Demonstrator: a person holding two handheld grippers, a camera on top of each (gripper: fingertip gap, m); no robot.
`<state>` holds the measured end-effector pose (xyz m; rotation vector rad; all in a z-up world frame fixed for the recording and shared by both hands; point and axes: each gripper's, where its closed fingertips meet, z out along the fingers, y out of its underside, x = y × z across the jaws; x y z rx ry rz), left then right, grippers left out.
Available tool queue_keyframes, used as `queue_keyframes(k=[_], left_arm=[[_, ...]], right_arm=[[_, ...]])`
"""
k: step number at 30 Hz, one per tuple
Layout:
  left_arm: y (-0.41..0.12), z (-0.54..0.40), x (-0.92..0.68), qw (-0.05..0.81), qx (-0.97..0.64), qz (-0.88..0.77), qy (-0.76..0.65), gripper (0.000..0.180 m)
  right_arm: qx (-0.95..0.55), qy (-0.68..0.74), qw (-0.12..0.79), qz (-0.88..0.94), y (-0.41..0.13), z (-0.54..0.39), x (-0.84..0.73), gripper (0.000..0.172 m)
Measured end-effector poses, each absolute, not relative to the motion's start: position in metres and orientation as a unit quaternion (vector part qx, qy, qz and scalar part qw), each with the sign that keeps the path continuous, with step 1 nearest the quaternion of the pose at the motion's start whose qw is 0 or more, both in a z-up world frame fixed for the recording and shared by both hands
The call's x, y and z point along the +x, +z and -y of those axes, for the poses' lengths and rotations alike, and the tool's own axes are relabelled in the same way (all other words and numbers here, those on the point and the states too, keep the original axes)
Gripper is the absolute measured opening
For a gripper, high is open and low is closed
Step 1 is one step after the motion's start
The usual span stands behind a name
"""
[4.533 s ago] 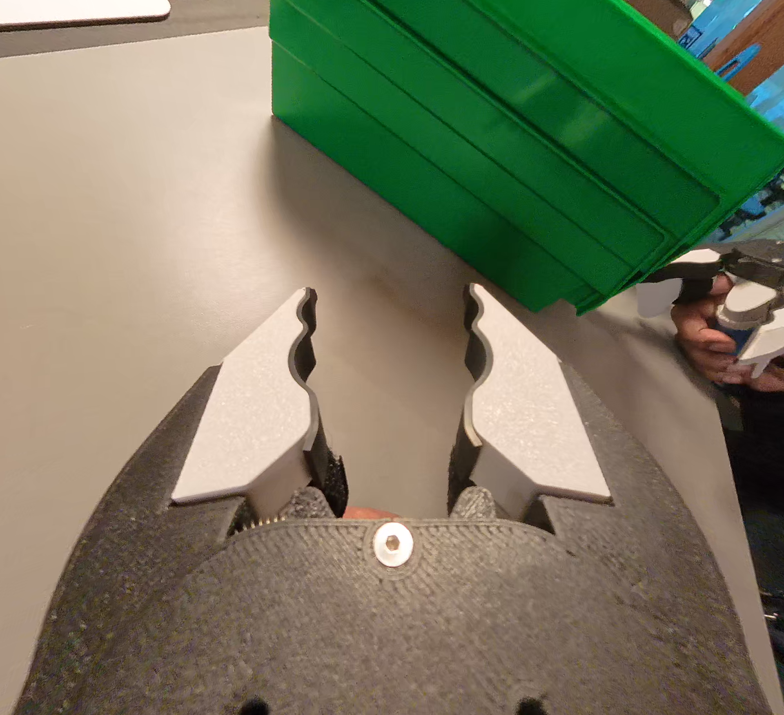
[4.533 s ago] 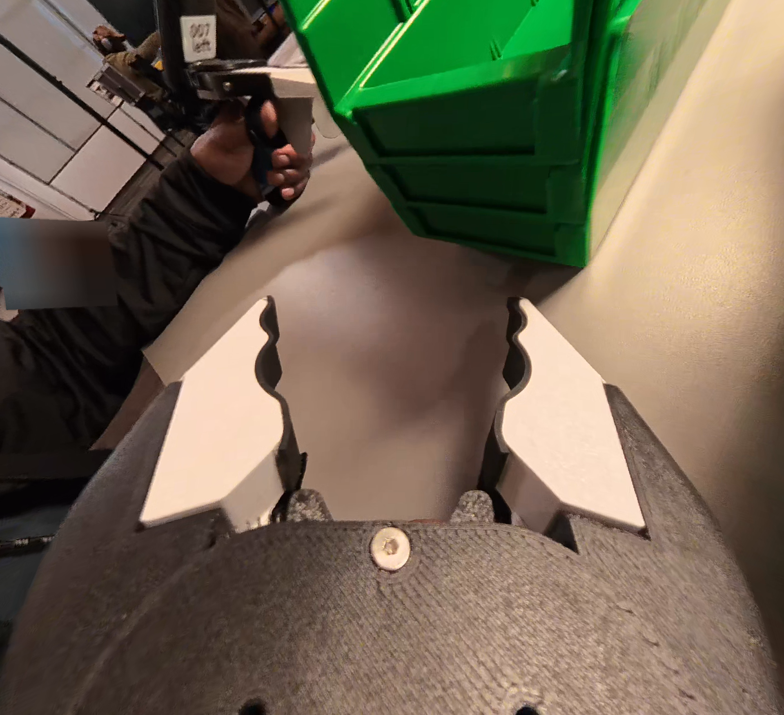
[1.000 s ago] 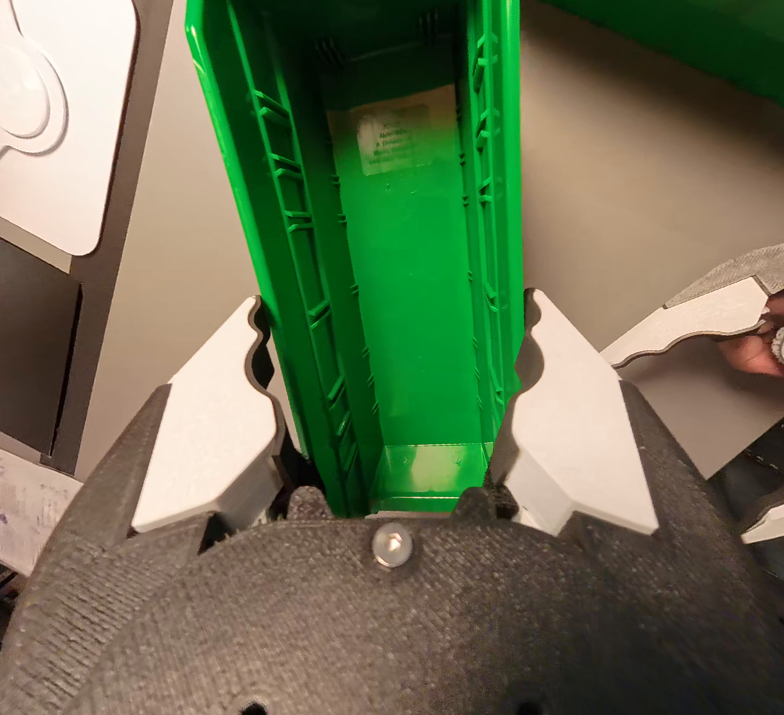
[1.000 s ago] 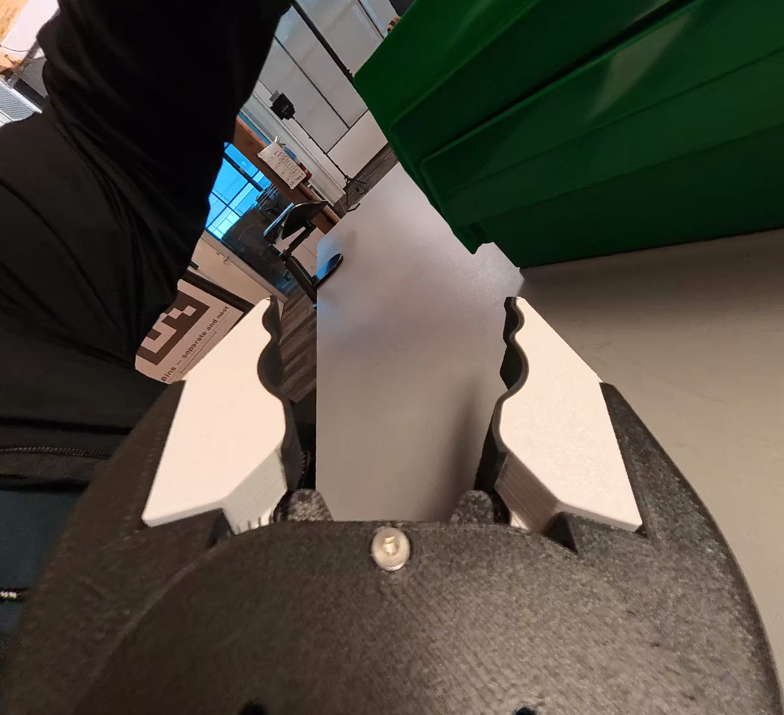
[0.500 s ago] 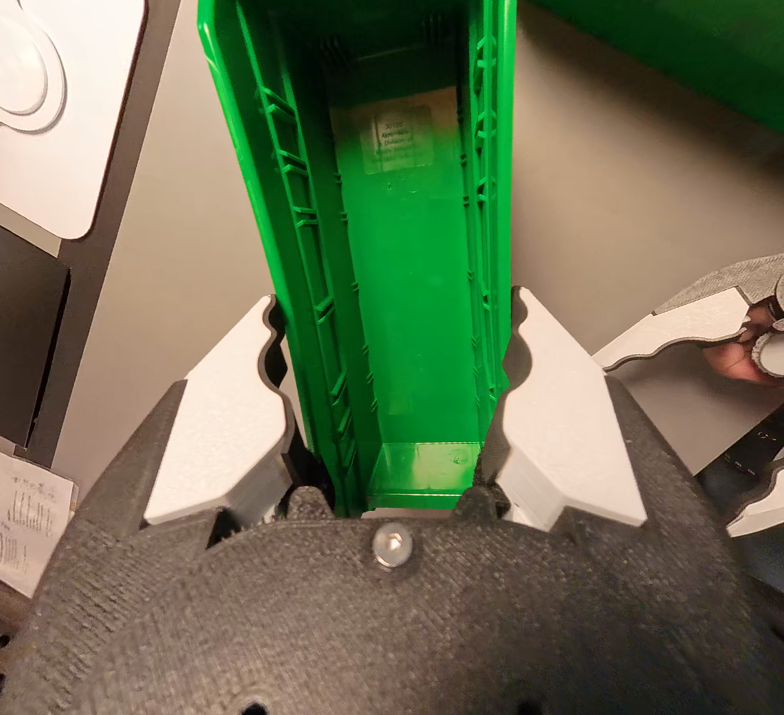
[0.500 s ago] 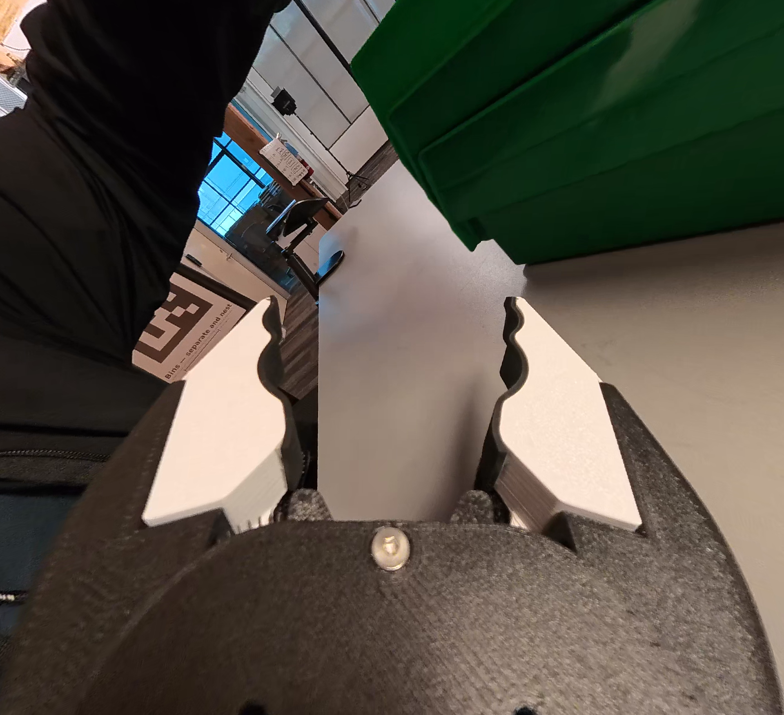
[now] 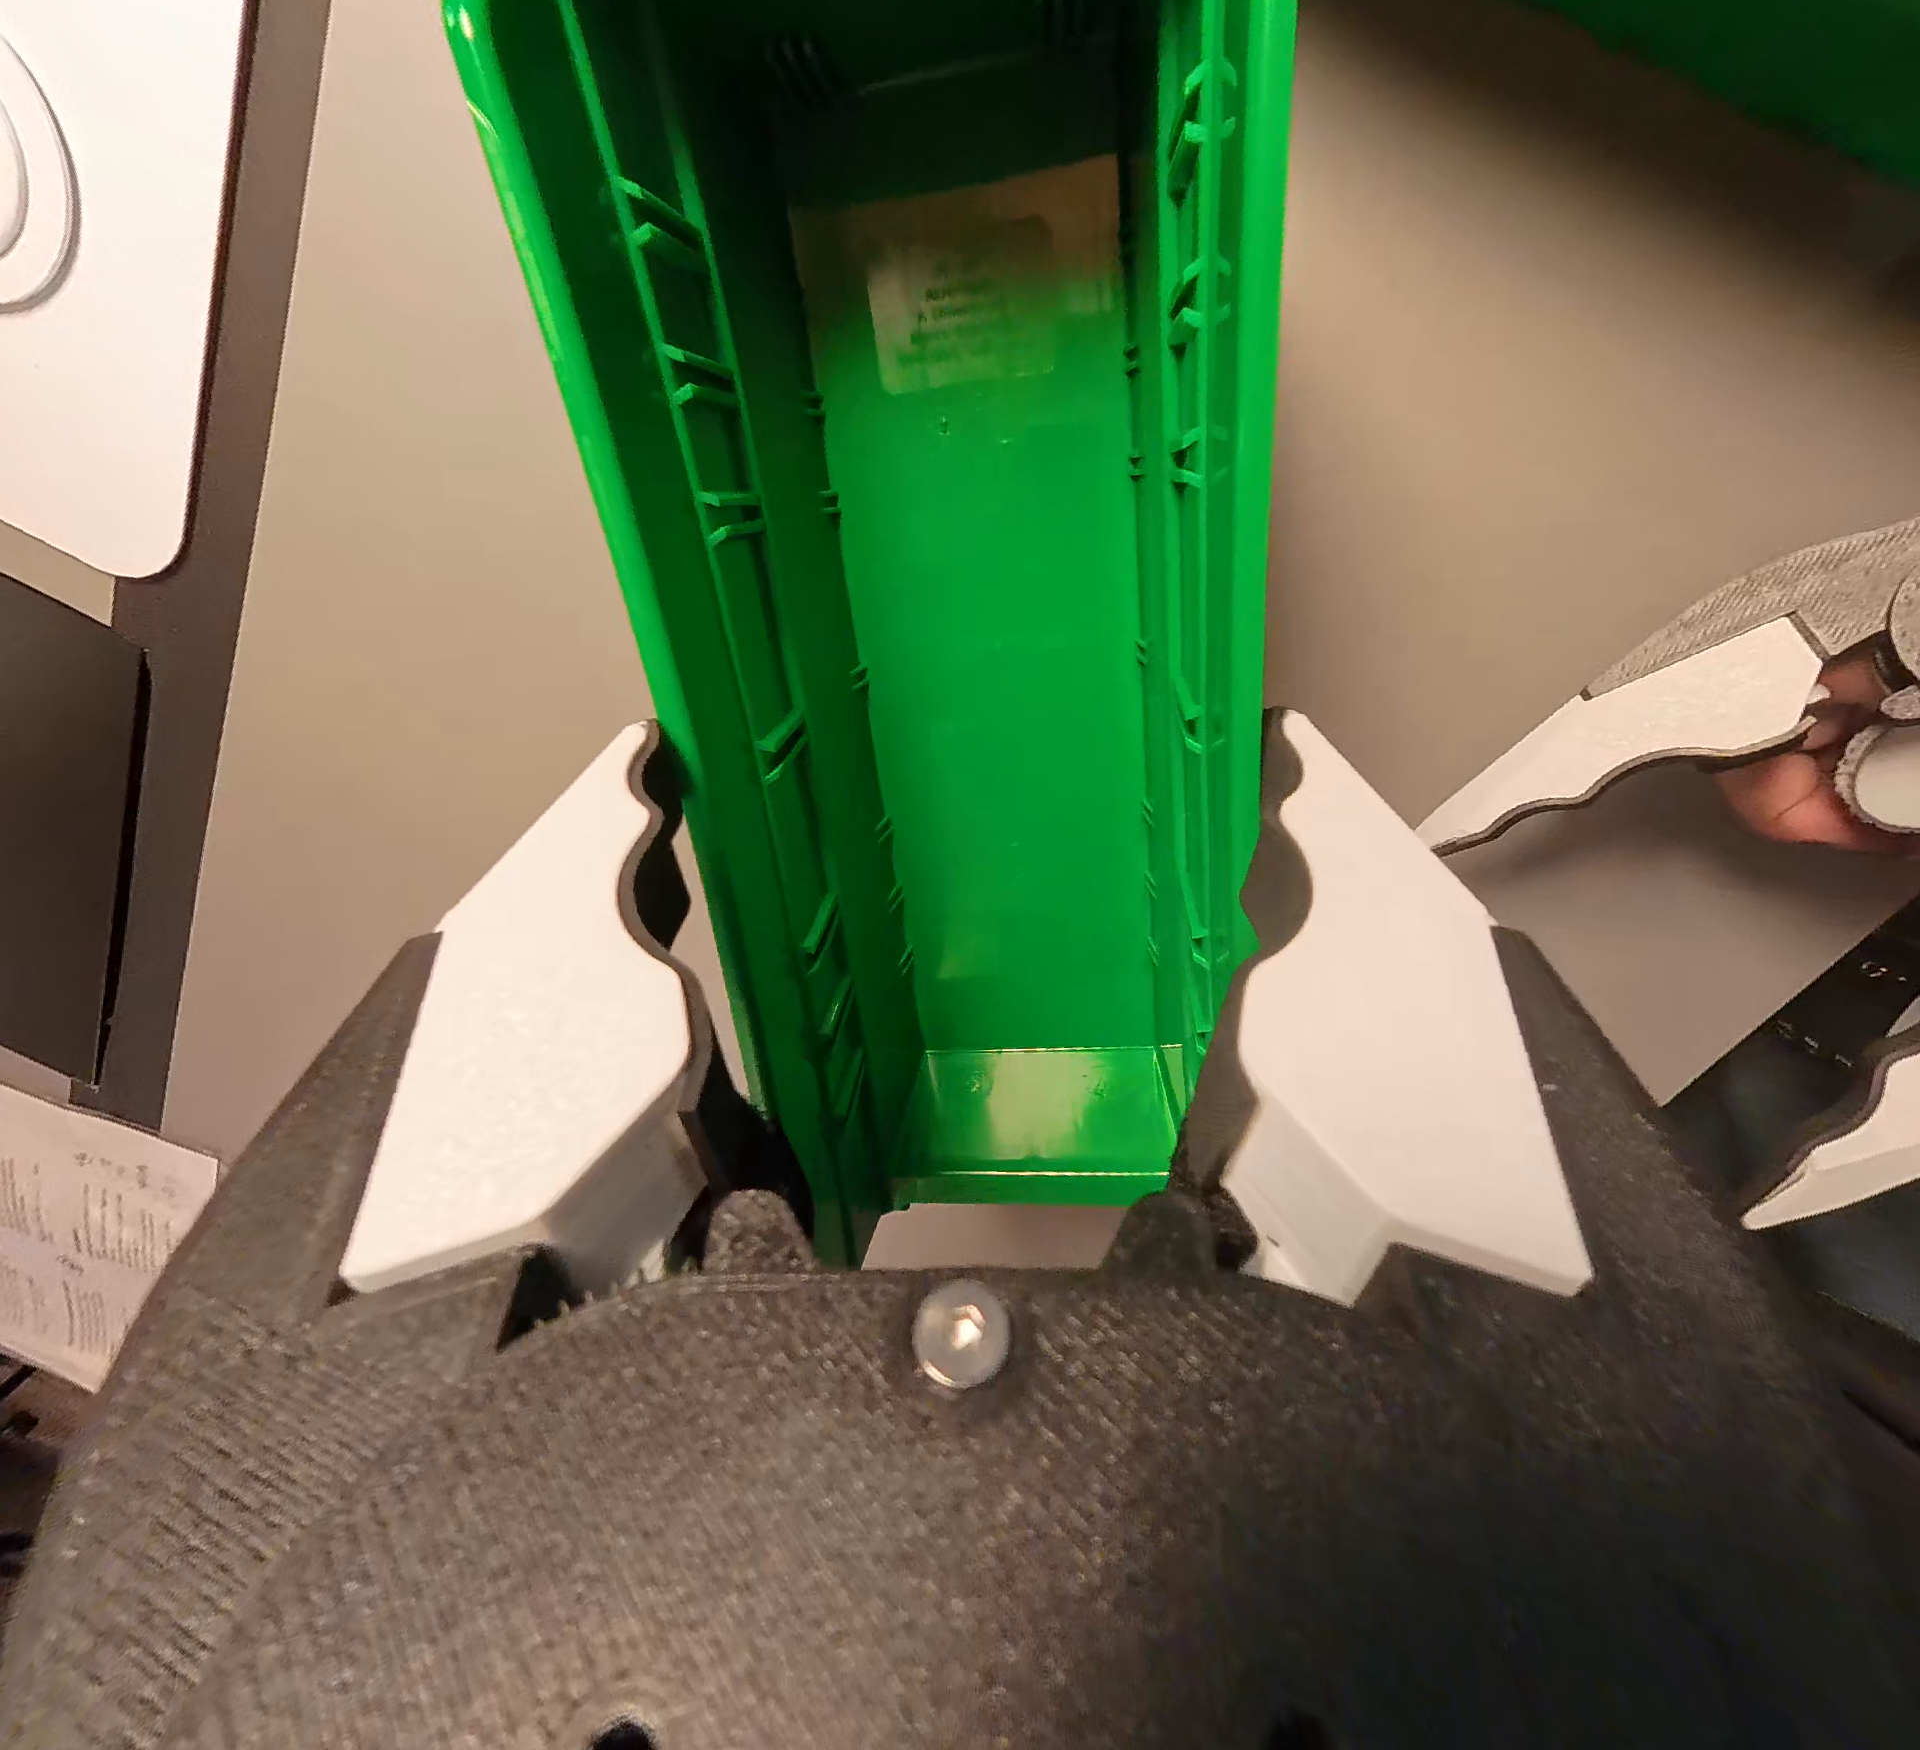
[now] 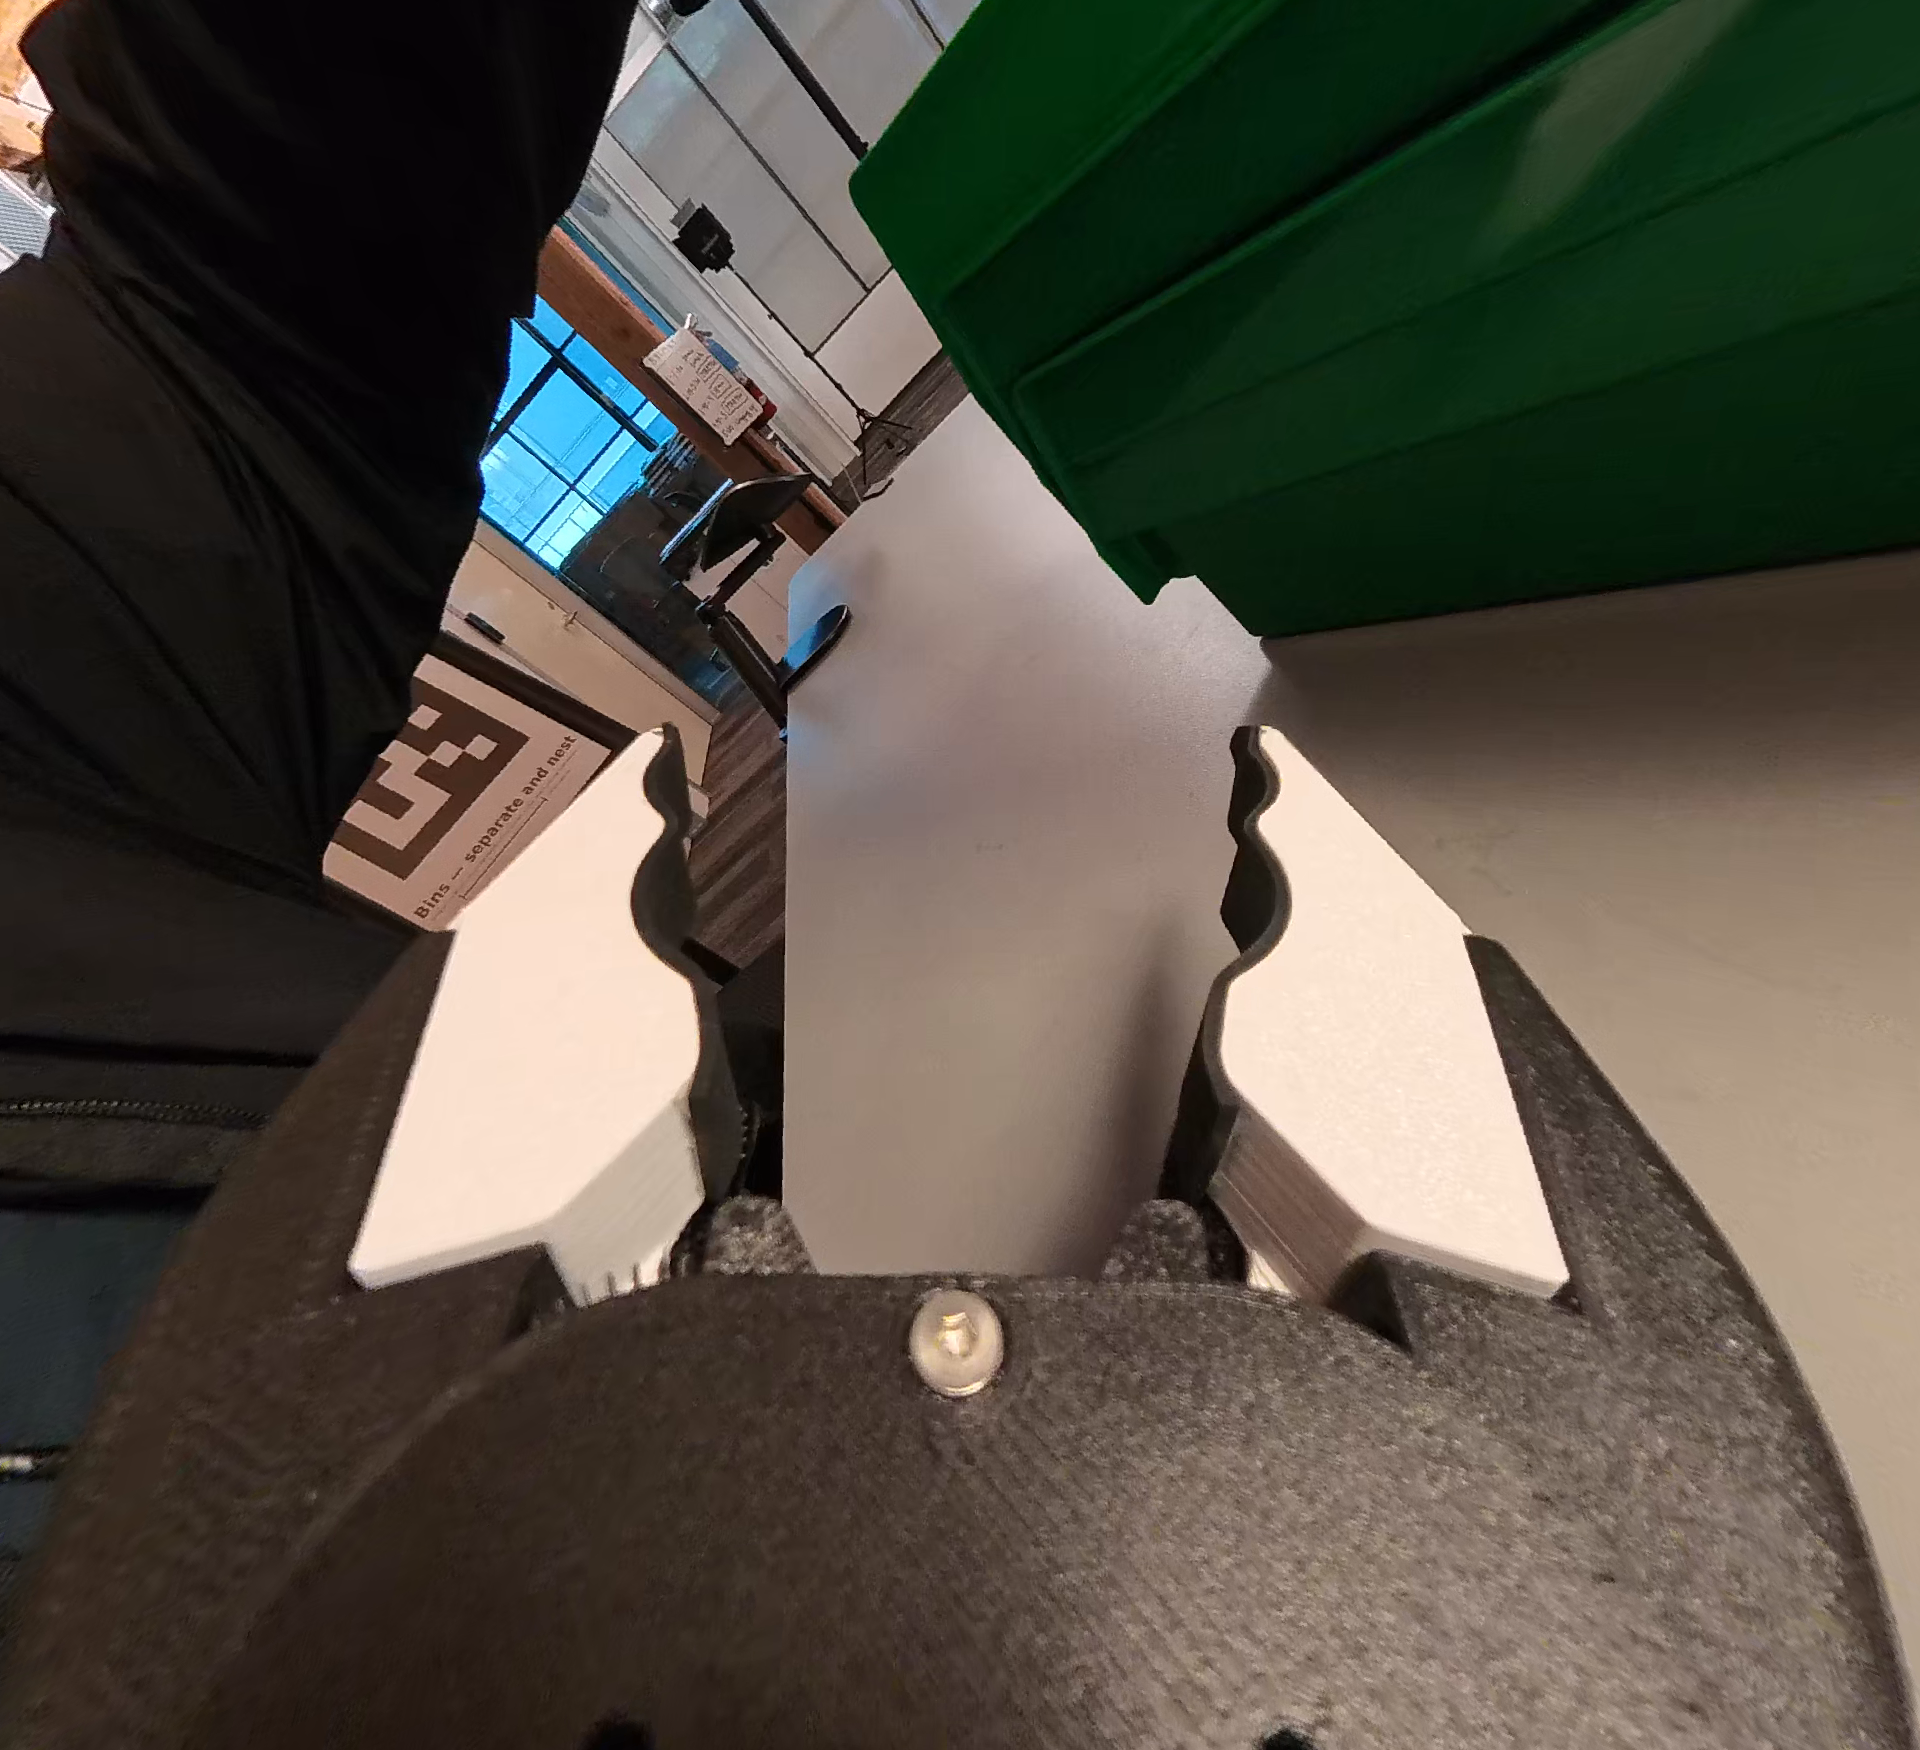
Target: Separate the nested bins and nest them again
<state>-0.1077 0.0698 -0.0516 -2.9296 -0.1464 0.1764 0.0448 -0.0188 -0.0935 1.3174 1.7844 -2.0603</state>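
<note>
- The left gripper point(image 7: 961, 744) has a single green bin point(image 7: 977, 620) between its two white fingers point(image 7: 1340, 952); both dark pads sit against the bin's outer walls, so it reads as clamped on the bin across its narrow width.
- The right gripper point(image 8: 961, 744) is spread wide with nothing between its fingers, only bare table point(image 8: 987, 869) ahead of it (in the left view it shows at the right edge, low over the table).
- The rest of the green stack point(image 8: 1507, 266) sits on the table well ahead of the right gripper and up to its right, with at least two stepped rims visible, so those bins are nested.
- My judgement: this is the separating step, with one bin out of the stack and held apart from it. The next move calls for setting this bin down on open table, or lining it up over the stack to drop it back in.
- The bin is glossy moulded plastic, long and narrow, with thin ribs along the inner side walls, a rolled rim and a pale label on its floor.
- The gripper bodies are rough, dark printed plastic; the fingers are matt white with wavy dark pads.
- The table is smooth, matt grey, with a white board point(image 7: 114, 246) lying at the far left.
</note>
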Motion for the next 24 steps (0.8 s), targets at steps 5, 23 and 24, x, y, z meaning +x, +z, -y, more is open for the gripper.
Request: queue_keyframes(k=[5, 23, 24], left_arm=[[-0.050, -0.068, -0.107, 0.101, -0.992, 0.049, 0.059, 0.107], [-0.026, -0.070, -0.108, 0.132, -0.987, 0.049, 0.073, 0.097], [-0.020, -0.071, -0.108, 0.140, -0.986, 0.049, 0.076, 0.097]], right_arm=[[0.433, -0.679, 0.058, -0.590, -0.094, 0.019, 0.045, 0.108], [0.430, -0.679, 0.059, -0.592, -0.094, 0.020, 0.046, 0.107], [0.430, -0.679, 0.059, -0.592, -0.093, 0.020, 0.046, 0.107]])
